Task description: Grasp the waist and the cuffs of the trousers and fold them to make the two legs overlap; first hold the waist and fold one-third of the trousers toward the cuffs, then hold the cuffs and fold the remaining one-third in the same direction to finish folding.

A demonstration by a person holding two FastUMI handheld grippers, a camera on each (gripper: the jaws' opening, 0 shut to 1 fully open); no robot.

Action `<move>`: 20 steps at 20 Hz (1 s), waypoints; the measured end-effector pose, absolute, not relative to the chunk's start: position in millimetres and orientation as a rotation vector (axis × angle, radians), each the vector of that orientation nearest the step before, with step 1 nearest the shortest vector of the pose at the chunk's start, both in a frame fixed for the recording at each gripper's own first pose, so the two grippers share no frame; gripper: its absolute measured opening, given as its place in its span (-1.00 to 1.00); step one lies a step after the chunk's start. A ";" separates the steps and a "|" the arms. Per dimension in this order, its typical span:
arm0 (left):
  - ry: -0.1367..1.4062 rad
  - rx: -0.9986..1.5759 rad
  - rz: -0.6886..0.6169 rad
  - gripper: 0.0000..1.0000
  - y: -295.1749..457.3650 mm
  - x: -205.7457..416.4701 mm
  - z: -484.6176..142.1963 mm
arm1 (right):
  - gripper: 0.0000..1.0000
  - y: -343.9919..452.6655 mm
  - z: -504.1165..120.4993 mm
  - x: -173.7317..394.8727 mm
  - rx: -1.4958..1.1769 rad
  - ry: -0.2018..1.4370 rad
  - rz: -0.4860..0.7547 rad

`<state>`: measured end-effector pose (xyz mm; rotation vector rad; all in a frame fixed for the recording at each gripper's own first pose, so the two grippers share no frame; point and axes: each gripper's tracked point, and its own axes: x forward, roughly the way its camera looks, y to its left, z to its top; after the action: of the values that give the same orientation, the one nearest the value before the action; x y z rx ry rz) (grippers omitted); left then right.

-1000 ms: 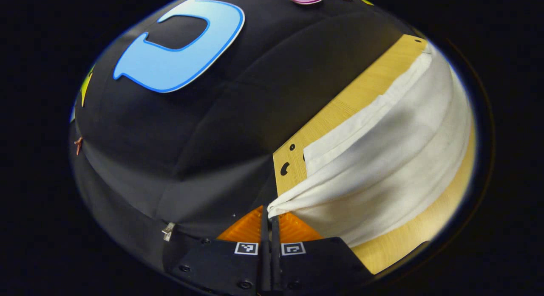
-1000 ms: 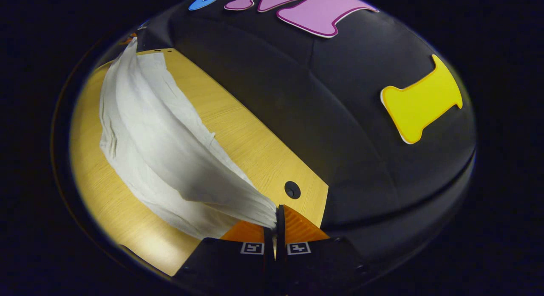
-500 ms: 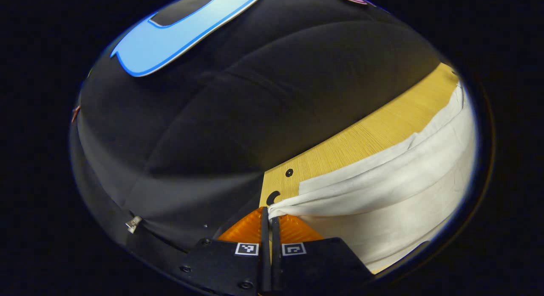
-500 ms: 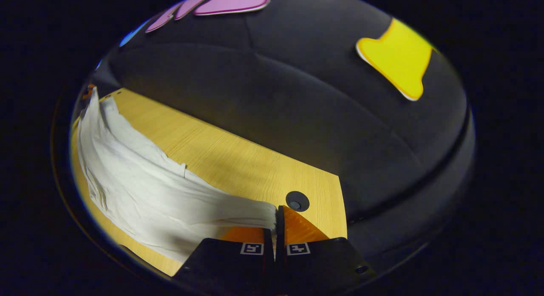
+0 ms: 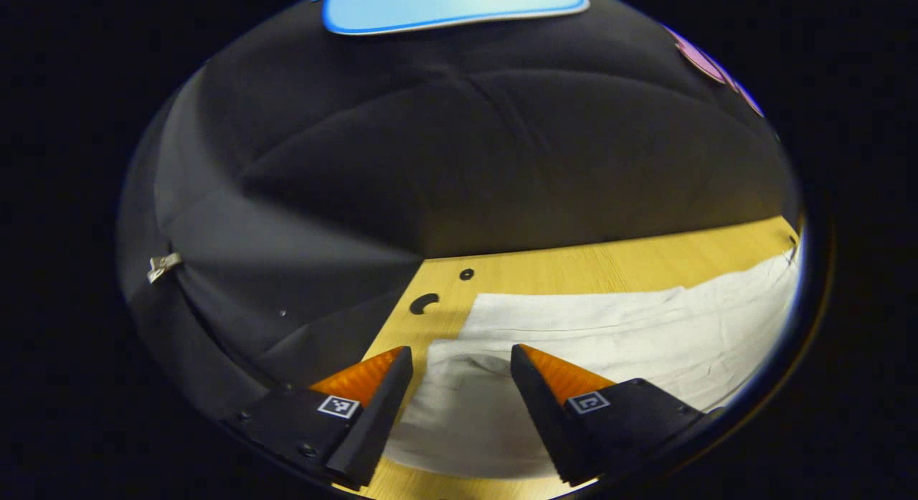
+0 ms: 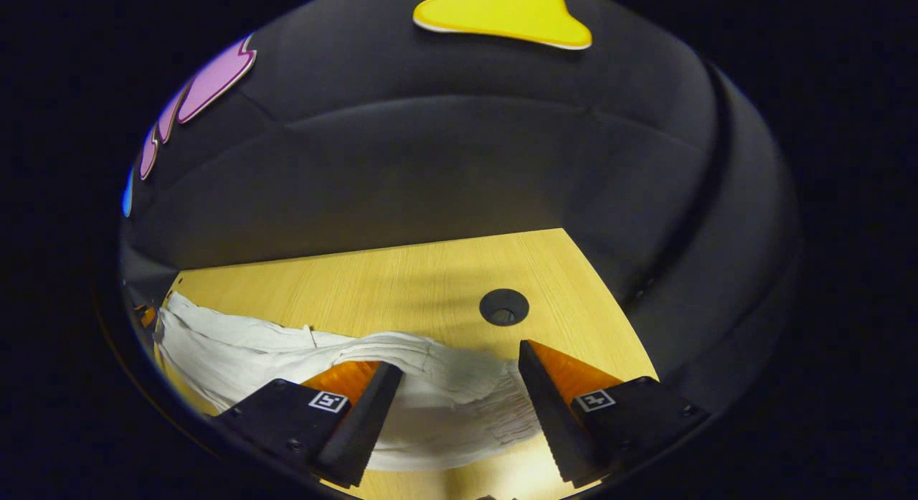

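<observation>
White trousers (image 5: 617,335) lie flat along the wooden table (image 5: 574,267), folded lengthwise with one layer over the other. In the left gripper view my left gripper (image 5: 459,356) is open just above one end of the cloth, the fabric showing between its spread fingers. In the right gripper view the other end of the trousers (image 6: 445,385), gathered and wrinkled, lies on the table (image 6: 401,277) under my right gripper (image 6: 459,364), which is open too. Neither gripper presses on the cloth.
The table has a round cable hole (image 6: 503,306) just beyond the right gripper and small holes (image 5: 424,303) near its corner by the left gripper. Black cloth walls stand close behind the table's far edge and sides.
Both grippers lowered the trousers' upper layer onto the table and opened, letting go of the cloth. The fabric that hung lifted now lies flat.
</observation>
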<state>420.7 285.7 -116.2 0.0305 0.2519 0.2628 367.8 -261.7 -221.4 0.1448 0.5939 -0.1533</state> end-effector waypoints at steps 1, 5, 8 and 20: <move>0.225 -0.021 0.284 0.92 291.5 413.3 -110.7 | 0.97 -260.2 -224.4 371.9 0.153 0.578 -0.168; 0.169 -0.050 0.356 0.92 320.4 373.5 -96.0 | 1.00 -261.9 -227.1 378.0 0.250 0.540 -0.230; 0.196 -0.020 0.363 0.92 324.1 353.7 -96.1 | 1.00 -275.0 -225.0 375.7 0.188 0.643 -0.250; 0.083 -0.055 0.209 0.93 245.8 320.4 -54.8 | 0.97 -279.8 -185.4 349.9 0.336 0.590 -0.367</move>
<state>320.4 245.8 -54.8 -0.0549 0.0826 0.2086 349.9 -279.8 -185.4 0.3362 0.5895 -0.3666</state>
